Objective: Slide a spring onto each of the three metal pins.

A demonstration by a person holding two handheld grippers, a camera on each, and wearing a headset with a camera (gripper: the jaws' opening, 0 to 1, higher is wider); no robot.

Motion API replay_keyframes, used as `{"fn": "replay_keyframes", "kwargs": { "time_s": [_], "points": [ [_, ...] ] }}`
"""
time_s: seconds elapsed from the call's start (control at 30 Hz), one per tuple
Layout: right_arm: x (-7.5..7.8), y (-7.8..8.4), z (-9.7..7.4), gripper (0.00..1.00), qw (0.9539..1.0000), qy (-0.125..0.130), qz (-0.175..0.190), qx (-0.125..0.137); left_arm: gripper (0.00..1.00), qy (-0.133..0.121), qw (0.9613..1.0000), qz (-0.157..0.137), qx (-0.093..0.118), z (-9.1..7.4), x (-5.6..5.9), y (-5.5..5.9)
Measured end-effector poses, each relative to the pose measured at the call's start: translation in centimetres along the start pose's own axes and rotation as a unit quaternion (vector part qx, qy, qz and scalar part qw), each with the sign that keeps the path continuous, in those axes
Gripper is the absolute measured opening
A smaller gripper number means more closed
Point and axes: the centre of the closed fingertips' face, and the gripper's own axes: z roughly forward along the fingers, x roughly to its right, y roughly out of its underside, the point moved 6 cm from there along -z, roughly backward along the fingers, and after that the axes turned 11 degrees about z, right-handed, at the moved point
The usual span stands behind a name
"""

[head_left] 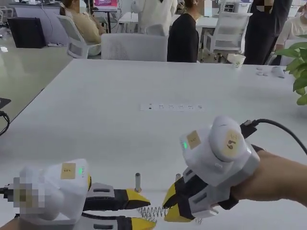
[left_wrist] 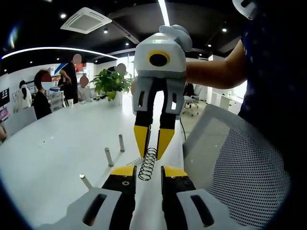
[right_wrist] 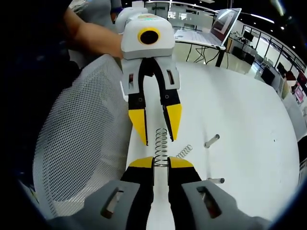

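The white table (head_left: 120,96) bears all the work, and a mesh chair back (left_wrist: 230,158) stands at its edge just beside the held spring (left_wrist: 148,164). The left gripper (left_wrist: 149,171) has its jaws set well apart, straddling one end of that spring with a gap on either side, gripping nothing. The right gripper (right_wrist: 161,163) faces it from the spring's other end, jaws drawn almost together and pinching the last coils. Three metal pins (left_wrist: 109,156) stand on the table near the held spring, all off to one side of it. A loose spring (left_wrist: 135,161) lies flat just beside the held spring, between it and the pins.
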Motion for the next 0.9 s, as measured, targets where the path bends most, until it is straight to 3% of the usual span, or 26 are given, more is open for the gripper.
{"fn": "replay_keyframes", "kwargs": {
  "time_s": [0.33,0.9],
  "points": [
    [-0.25,-0.04,-0.02,0.07,1.0000,-0.005,-0.004,-0.002,0.06,0.002,1.0000,0.003,-0.003,0.02,0.04,0.09],
    [-0.68,0.05,-0.43,0.08,0.9999,-0.011,-0.008,-0.001,0.03,0.015,0.9997,0.017,-0.007,0.08,0.49,-0.33]
  ]
}}
